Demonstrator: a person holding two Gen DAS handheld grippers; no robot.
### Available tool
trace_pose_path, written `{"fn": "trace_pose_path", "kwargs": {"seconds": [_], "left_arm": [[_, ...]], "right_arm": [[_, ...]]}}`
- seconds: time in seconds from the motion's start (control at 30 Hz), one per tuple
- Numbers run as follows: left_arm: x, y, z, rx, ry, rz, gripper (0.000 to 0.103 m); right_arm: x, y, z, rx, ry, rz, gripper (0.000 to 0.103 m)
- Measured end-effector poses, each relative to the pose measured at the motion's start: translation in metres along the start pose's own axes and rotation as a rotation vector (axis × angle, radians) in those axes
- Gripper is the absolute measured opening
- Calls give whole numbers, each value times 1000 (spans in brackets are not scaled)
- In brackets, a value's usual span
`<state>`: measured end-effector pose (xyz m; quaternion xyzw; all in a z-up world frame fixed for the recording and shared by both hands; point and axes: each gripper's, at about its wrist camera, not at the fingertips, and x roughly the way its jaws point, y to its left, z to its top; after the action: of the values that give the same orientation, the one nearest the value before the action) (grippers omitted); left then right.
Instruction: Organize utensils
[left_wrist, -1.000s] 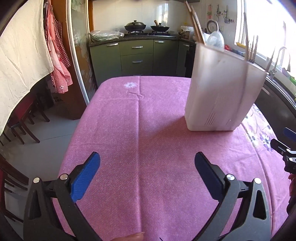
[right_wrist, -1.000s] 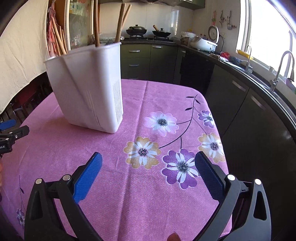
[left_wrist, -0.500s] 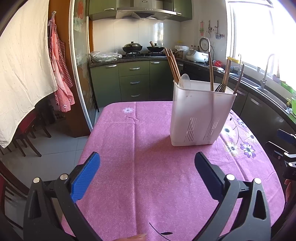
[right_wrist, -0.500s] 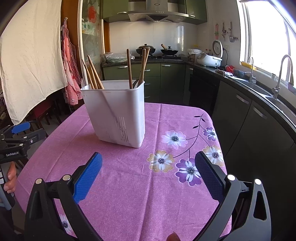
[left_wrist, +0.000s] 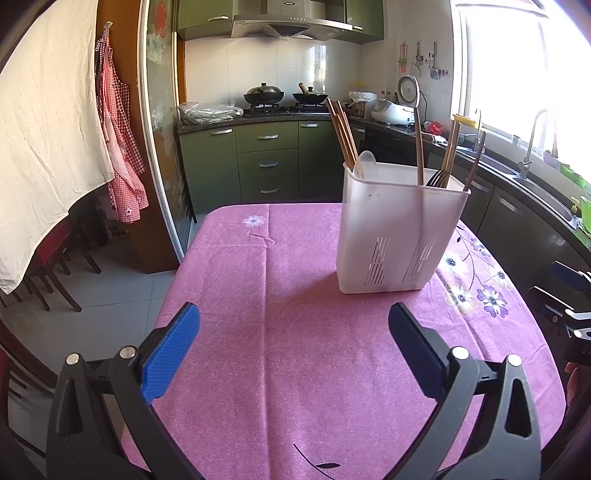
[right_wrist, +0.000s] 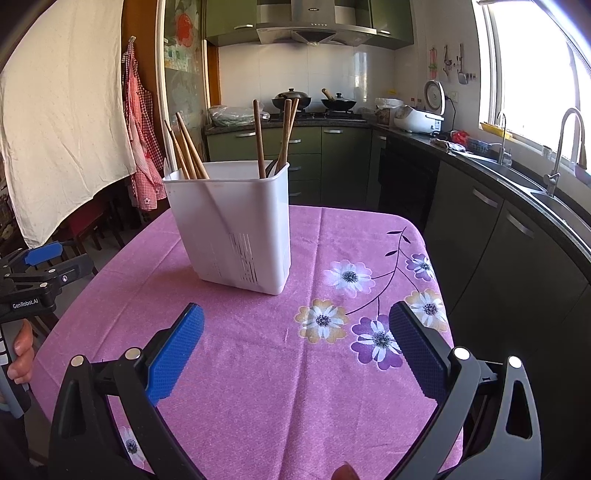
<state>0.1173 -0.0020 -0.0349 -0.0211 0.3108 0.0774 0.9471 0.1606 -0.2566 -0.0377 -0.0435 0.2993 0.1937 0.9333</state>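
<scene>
A white plastic utensil holder (left_wrist: 397, 236) (right_wrist: 236, 229) stands upright on the pink flowered tablecloth (left_wrist: 295, 350) (right_wrist: 314, 369). Wooden chopsticks (left_wrist: 341, 133) (right_wrist: 186, 147) lean at one end of it. Wooden-handled utensils (left_wrist: 419, 144) (right_wrist: 282, 134), dark forks (left_wrist: 437, 179) and a pale spoon (left_wrist: 365, 164) stand in it too. My left gripper (left_wrist: 293, 343) hovers open over the near table, well short of the holder, with nothing between its blue pads. My right gripper (right_wrist: 295, 343) is open and empty too, near the table's right side. Each gripper shows at the edge of the other's view.
Green kitchen cabinets (left_wrist: 266, 162), a stove with two woks (left_wrist: 284, 98) and a counter with a sink (right_wrist: 554, 184) ring the table. A white cloth (left_wrist: 44, 129) and a checked apron (left_wrist: 118, 147) hang at the left. Chairs (left_wrist: 48, 266) stand left of the table.
Both grippers have drawn back and risen away from the holder, which now looks smaller and farther. Both stayed open and empty. The holder has not moved.
</scene>
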Motion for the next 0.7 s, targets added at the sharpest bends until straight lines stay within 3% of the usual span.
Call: {"fn": "trace_pose_path", "kwargs": {"seconds": [0.23, 0.7], "left_arm": [[-8, -3, 2, 11, -51, 23, 97], [-11, -1, 5, 14, -50, 27, 97]], "right_arm": [[-5, -2, 1, 7, -18, 1, 99], [-22, 3, 7, 2, -53, 17, 99]]}}
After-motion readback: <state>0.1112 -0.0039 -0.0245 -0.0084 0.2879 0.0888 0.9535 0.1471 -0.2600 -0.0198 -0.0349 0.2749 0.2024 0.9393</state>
